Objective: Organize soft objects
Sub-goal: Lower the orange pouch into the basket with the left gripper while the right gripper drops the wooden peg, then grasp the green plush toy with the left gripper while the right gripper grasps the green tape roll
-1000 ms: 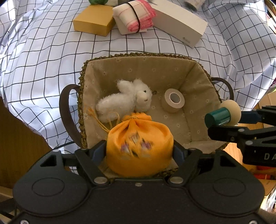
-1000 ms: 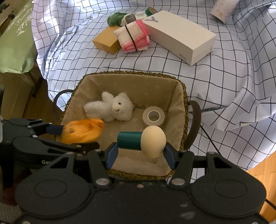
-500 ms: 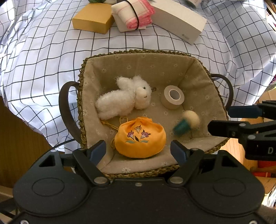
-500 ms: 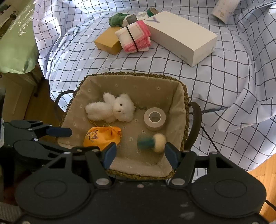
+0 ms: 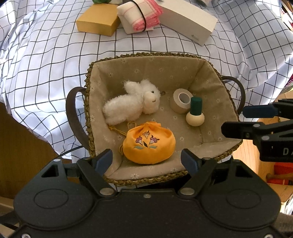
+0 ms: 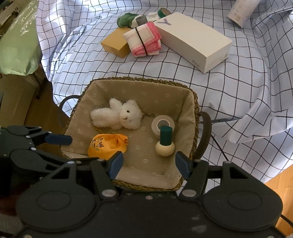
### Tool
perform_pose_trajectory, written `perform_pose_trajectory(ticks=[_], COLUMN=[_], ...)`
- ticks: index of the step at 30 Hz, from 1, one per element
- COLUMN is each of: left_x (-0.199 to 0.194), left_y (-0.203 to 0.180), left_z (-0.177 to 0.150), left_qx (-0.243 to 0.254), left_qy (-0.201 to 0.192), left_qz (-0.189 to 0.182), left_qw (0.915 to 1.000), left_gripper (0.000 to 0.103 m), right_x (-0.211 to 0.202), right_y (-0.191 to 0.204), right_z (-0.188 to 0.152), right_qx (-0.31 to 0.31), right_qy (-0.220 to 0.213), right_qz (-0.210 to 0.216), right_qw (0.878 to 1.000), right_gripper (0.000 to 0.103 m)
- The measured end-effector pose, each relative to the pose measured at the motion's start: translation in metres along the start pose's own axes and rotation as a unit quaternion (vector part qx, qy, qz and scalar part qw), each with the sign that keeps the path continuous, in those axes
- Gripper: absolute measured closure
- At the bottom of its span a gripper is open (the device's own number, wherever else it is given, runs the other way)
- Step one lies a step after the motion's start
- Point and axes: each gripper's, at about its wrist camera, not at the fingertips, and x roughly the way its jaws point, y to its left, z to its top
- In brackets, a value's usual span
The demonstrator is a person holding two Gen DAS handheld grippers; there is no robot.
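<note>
A lined woven basket point(image 5: 150, 55) point(image 6: 139, 79) holds a white plush bunny point(image 5: 131, 102) point(image 6: 117, 116), an orange drawstring pouch point(image 5: 149, 145) point(image 6: 107, 144), a tape roll point(image 5: 180, 100) point(image 6: 162, 124) and a green-and-cream wooden mushroom point(image 5: 195, 114) point(image 6: 165, 142). My left gripper point(image 5: 147, 160) is open and empty above the basket's near rim, just behind the pouch. My right gripper point(image 6: 148, 163) is open and empty above the near rim, behind the mushroom. Each gripper shows in the other's view point(image 5: 256, 119) point(image 6: 51, 141).
On the checked cloth point(image 5: 45, 55) behind the basket lie a yellow box point(image 5: 98, 20) point(image 6: 115, 44), a banded folded pink-and-white cloth point(image 5: 140, 16) point(image 6: 143, 39) and a long white box point(image 5: 186, 20) point(image 6: 194, 40). A green bag point(image 6: 18, 42) stands at the left.
Both grippers opened and let go. The pouch and the mushroom dropped into the basket and now lie still. Both grippers have drawn back a little.
</note>
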Motion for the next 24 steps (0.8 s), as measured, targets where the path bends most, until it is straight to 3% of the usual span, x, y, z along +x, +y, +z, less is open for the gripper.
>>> perform_pose_trajectory(ticks=[15, 24], left_x=[-0.007, -0.018], left_y=[0.004, 0.012], left_z=[0.01, 0.022], left_qx=[0.002, 0.018], left_qy=[0.021, 0.012], left_qz=[-0.003, 0.019], left_qw=[0.9998, 0.9996], left_gripper=[0.026, 0.025], right_x=[-0.002, -0.015], right_y=[0.002, 0.01], right_z=[0.013, 0.032], right_qx=[-0.025, -0.066], right_qy=[0.038, 0.021], right_qz=[-0.005, -0.021], right_qw=[0.999, 0.997], right_gripper=[0.04, 0.038])
